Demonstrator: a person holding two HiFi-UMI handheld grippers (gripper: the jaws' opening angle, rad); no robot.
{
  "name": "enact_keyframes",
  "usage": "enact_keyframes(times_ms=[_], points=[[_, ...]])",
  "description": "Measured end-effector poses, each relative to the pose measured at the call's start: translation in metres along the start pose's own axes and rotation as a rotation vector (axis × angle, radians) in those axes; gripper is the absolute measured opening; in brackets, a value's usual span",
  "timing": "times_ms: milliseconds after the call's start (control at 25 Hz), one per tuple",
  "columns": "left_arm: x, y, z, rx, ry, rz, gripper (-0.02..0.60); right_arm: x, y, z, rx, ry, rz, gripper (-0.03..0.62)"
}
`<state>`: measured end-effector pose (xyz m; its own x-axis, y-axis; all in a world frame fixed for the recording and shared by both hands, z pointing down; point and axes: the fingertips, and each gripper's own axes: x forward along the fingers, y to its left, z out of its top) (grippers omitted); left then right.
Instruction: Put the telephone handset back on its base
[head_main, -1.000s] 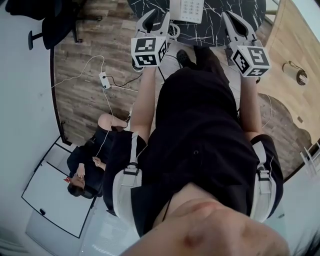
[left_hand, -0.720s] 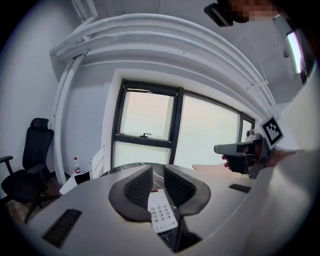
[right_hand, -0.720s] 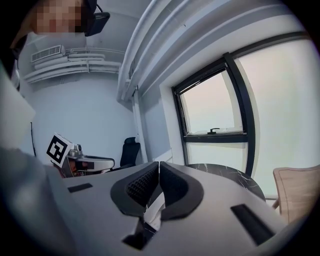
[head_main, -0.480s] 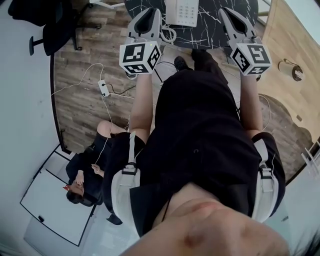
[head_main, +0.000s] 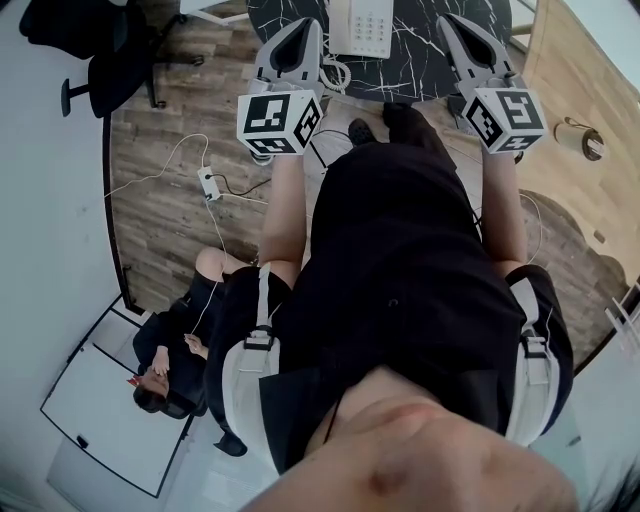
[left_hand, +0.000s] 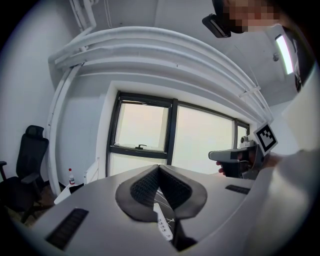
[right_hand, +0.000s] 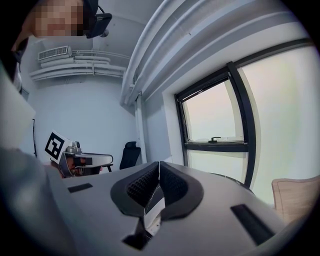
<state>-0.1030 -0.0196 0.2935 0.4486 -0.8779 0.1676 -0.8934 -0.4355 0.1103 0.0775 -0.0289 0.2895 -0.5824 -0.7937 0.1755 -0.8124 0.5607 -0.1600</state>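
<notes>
A white telephone (head_main: 362, 24) with a keypad lies on the round black marble table (head_main: 430, 62) at the top of the head view, its coiled cord (head_main: 336, 72) hanging at the table's edge. Whether the handset sits on it I cannot tell. My left gripper (head_main: 300, 32) is raised just left of the phone, its jaws shut with nothing between them (left_hand: 159, 168). Below the closed pads a strip of the phone's buttons (left_hand: 163, 226) shows. My right gripper (head_main: 456, 26) is raised to the right of the phone, also shut and empty (right_hand: 159, 163).
A person sits on the floor at lower left (head_main: 180, 340). A power strip (head_main: 210, 183) with its cable lies on the wood floor. An office chair (head_main: 100, 50) stands at upper left. Large windows (left_hand: 165, 132) fill the wall ahead.
The left gripper's jaws, apart a second ago, have come together. That gripper has also shifted a little left. The right gripper has hardly moved.
</notes>
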Motion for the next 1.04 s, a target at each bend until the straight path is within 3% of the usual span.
enact_keyframes(times_ms=[1040], points=[[0.009,-0.003,-0.012,-0.007,0.04,-0.015,0.017,0.003,-0.004,-0.009,0.007,0.015,0.009,0.031]])
